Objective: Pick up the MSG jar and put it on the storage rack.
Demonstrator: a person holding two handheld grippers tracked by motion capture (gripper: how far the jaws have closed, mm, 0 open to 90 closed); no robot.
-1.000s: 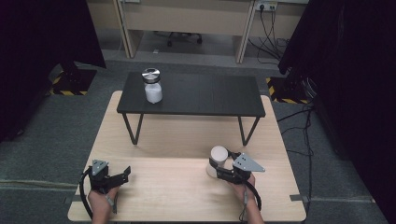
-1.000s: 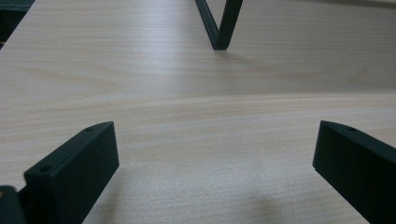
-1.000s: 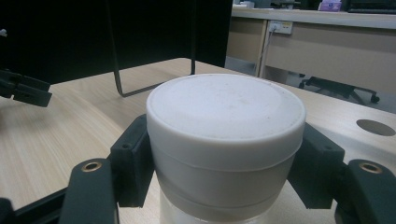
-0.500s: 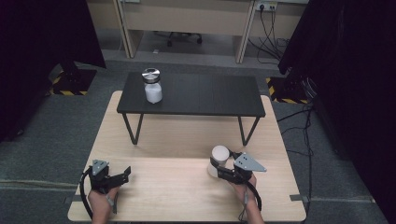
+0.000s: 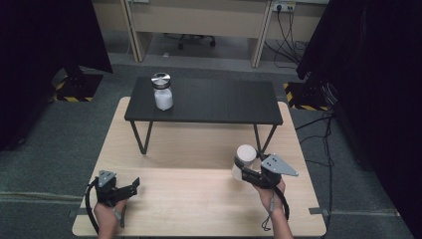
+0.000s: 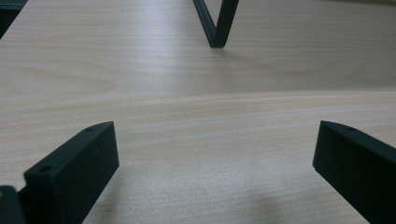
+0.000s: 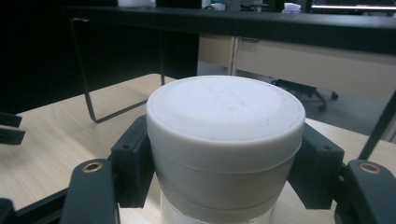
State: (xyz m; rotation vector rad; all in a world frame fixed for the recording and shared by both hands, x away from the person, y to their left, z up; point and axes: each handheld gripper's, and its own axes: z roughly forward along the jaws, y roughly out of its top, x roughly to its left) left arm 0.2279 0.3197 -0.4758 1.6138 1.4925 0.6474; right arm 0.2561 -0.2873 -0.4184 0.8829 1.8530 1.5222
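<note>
White-lidded jar (image 7: 225, 140); clear glass below

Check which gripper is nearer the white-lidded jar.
Right. The right gripper clamps the white-lidded jar; the left gripper rests open across the wooden table.

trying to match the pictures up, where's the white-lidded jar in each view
High view: the jar is right of centre on the wooden table, in the right tool.
Left gripper view: not in it.
Right gripper view: the jar is at the centre, between the two jaws.
Shared landmark: the black bench's leg.
</note>
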